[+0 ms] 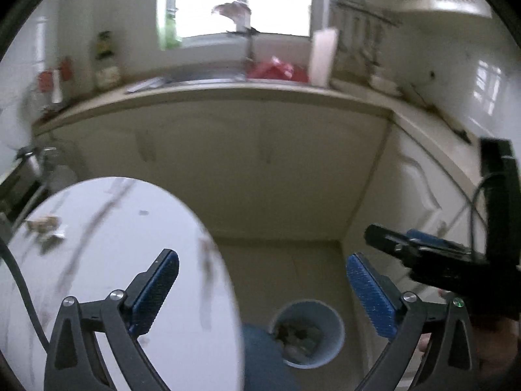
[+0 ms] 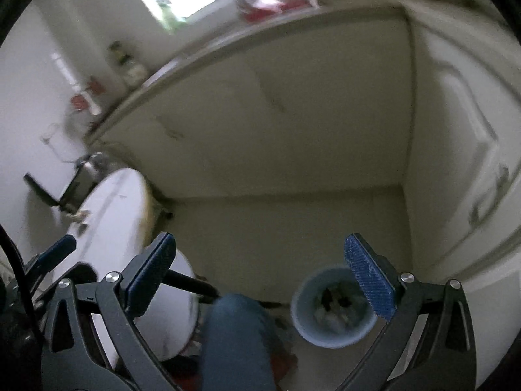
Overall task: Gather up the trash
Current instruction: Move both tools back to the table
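Note:
A pale blue bin stands on the floor with crumpled trash inside; the right wrist view shows the same bin from above. My left gripper hangs open and empty between the round white table and the bin. The other gripper shows at the right edge of that view. My right gripper is open with nothing between its fingers, high above the bin. Scraps of trash lie on the table's far left part, also seen small as scraps.
Cream cabinets under a worktop close the floor at the back and right. A person's blue-clad knee is next to the bin. A sink with a red bag, bottles and a rack sit on the worktop. A dark chair stands beyond the table.

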The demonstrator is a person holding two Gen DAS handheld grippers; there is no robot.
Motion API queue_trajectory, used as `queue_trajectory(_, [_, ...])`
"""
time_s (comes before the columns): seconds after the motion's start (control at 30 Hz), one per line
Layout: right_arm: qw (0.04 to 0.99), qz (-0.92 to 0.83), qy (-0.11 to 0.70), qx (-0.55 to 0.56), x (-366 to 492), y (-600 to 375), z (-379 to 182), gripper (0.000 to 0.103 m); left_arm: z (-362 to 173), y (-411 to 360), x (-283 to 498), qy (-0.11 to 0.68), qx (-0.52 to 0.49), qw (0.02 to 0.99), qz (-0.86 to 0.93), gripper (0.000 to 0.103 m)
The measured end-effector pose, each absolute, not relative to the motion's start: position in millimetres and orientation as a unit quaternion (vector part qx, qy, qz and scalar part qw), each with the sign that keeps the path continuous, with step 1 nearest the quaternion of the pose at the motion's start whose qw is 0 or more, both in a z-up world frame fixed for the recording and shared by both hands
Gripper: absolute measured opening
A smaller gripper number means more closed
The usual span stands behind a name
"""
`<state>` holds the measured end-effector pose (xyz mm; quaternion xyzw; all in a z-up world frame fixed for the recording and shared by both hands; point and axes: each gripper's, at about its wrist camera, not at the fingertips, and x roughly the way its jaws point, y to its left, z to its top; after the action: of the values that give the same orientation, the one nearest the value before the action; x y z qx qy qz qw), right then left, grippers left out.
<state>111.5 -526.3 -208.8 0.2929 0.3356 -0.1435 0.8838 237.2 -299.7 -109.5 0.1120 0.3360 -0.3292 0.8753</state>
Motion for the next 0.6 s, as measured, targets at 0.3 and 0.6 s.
queue_trajectory(0.3, [0.925, -0.075, 0.298, 0.222, 165, -431, -125, 0.103, -60, -195, 234, 0.306, 0.059, 0.915, -0.258, 0.102])
queue_trajectory(0.6, [0.948, -0.026, 0.277, 0.154, 205, -339, -79, 0.103, -39, -85, 216, 0.279, -0.001, 0.945, -0.171, 0.102])
